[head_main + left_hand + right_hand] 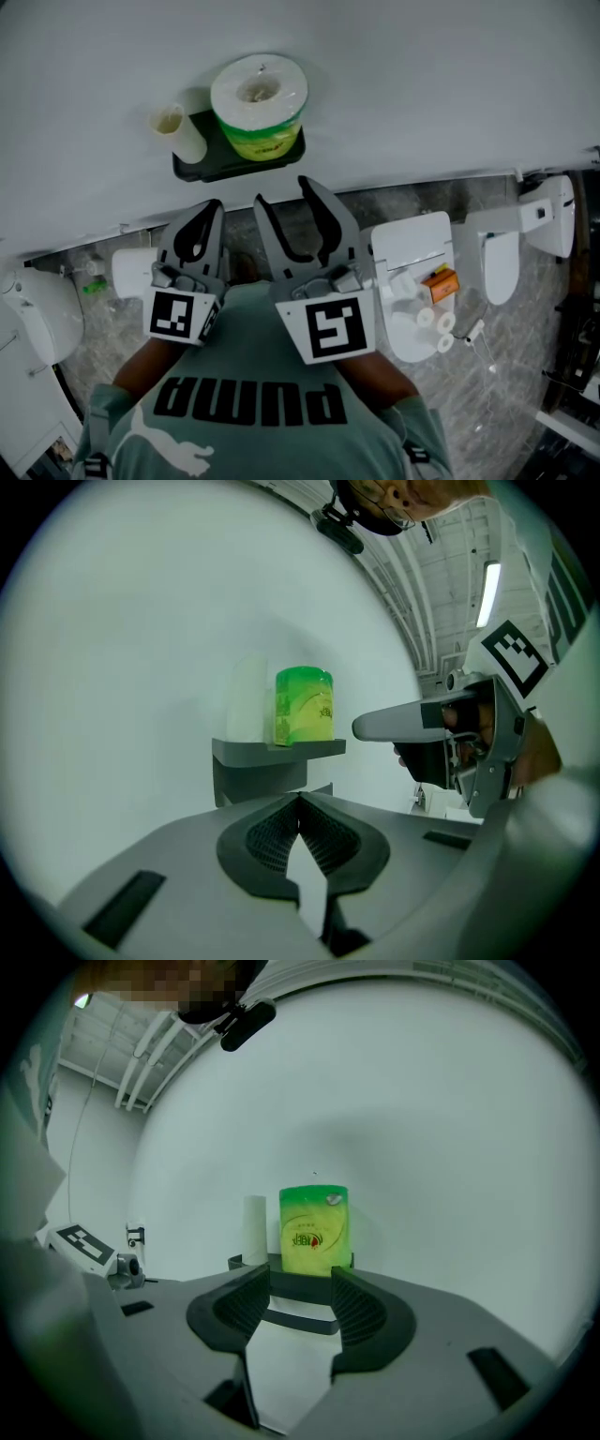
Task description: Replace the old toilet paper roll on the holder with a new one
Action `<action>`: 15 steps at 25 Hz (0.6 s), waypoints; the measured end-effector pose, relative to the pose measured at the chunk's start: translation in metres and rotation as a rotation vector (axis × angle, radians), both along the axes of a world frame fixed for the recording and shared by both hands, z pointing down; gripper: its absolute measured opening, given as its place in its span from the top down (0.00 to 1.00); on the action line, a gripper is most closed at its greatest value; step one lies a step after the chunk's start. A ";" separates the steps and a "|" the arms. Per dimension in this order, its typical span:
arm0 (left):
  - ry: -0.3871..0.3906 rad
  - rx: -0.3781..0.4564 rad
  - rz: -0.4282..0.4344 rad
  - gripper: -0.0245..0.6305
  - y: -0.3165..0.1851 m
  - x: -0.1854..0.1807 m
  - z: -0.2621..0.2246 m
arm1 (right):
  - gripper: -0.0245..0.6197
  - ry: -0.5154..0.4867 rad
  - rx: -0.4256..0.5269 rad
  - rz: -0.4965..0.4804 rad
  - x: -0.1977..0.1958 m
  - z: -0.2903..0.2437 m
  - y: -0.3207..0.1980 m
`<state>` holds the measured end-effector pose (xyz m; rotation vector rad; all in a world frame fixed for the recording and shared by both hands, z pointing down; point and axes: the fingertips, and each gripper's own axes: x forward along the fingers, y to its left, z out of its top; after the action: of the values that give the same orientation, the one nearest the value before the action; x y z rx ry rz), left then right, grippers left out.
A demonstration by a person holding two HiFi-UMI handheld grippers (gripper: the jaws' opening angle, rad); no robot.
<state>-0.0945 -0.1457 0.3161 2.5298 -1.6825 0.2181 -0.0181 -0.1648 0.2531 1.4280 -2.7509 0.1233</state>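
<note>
Green-wrapped roll (314, 1230) stands on shelf (192, 167) — beyond parted fingers (361, 1312) of right gripper (300, 1286)

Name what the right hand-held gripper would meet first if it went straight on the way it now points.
Probably the green-wrapped toilet paper roll on the dark shelf, centred beyond the open right hand-held gripper. Depth is unclear; the shelf's front edge might come first.

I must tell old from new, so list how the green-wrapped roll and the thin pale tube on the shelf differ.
The green-wrapped roll is thick and full; the thin pale tube is slim, with little or no paper. The roll wears a green wrapper; the tube is unwrapped and plain. Both stand upright, side by side, on the dark shelf.
</note>
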 end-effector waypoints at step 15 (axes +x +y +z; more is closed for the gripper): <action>-0.016 0.004 -0.019 0.96 -0.002 0.023 -0.004 | 0.67 -0.012 0.013 -0.041 0.020 0.006 -0.005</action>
<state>-0.0719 -0.1476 0.3125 2.5212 -1.7132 0.2343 0.0018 -0.1693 0.2589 1.3768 -2.7938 0.1132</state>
